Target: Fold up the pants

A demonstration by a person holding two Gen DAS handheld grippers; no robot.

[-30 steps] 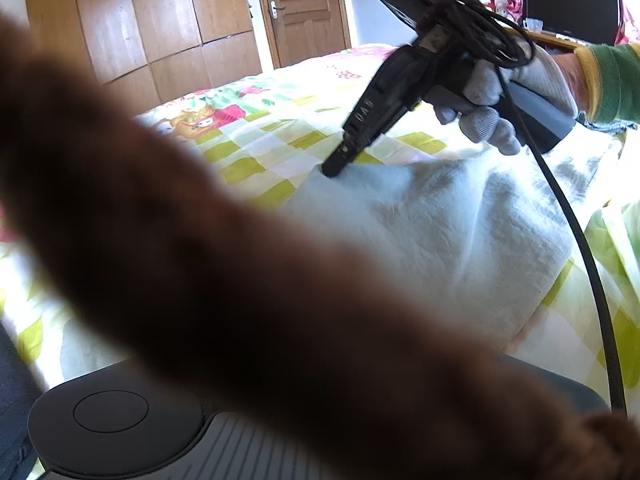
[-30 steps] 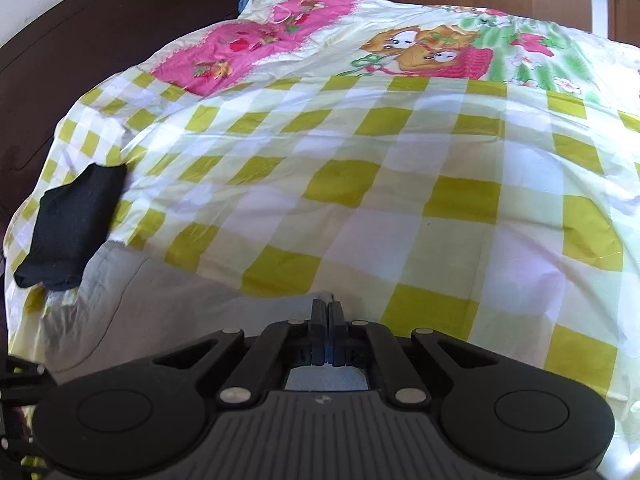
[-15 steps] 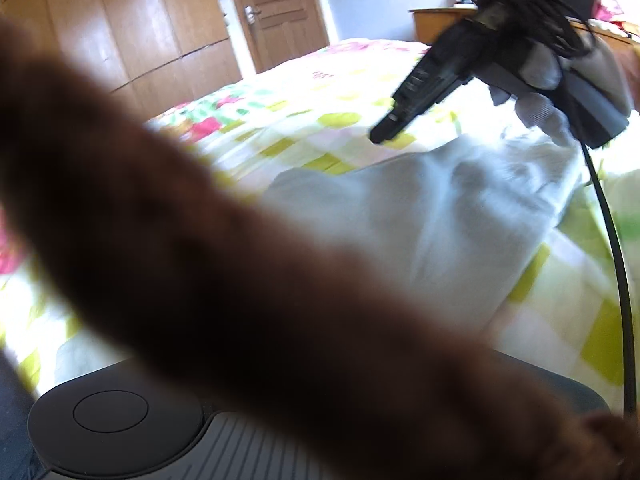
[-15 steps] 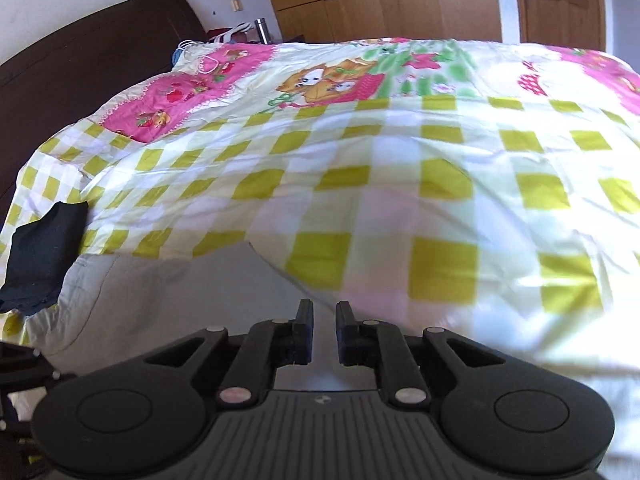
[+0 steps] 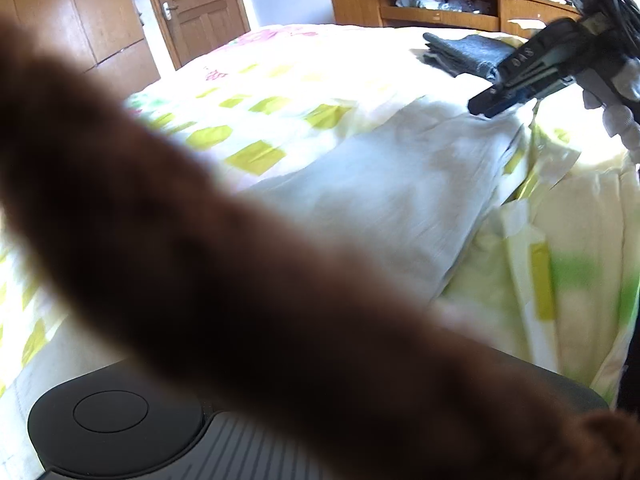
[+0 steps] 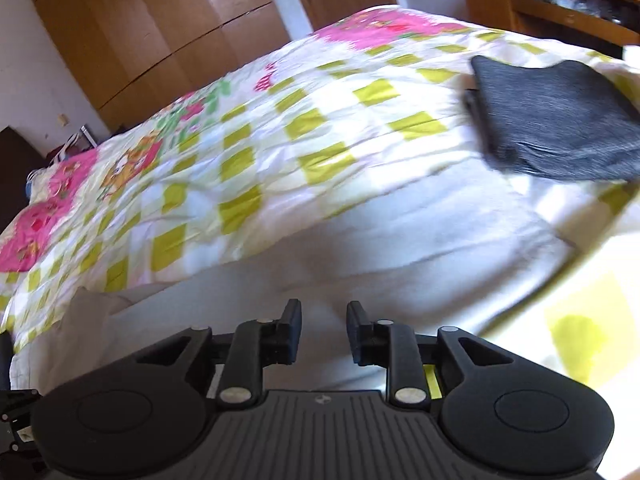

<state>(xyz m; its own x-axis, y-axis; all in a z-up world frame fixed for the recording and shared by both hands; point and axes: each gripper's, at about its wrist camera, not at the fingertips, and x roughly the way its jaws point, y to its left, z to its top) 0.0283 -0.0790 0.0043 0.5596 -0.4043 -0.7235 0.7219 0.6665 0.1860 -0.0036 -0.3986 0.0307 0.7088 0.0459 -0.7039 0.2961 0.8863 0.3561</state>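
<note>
With our right hand-held gripper (image 6: 323, 330) spread apart above the pale pants (image 6: 400, 248), we should grip the edge at twelve o'clock squarely; the left's state we cannot tell.

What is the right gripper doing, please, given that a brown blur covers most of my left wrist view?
Observer: The right gripper is open, with nothing between its fingers.
Operator: What lies below it?
Observer: The pale pants, spread on the quilt.
Operator: And what is at the end that my blur hides?
Observer: Pink prints on the quilt, next to a dark headboard.
</note>
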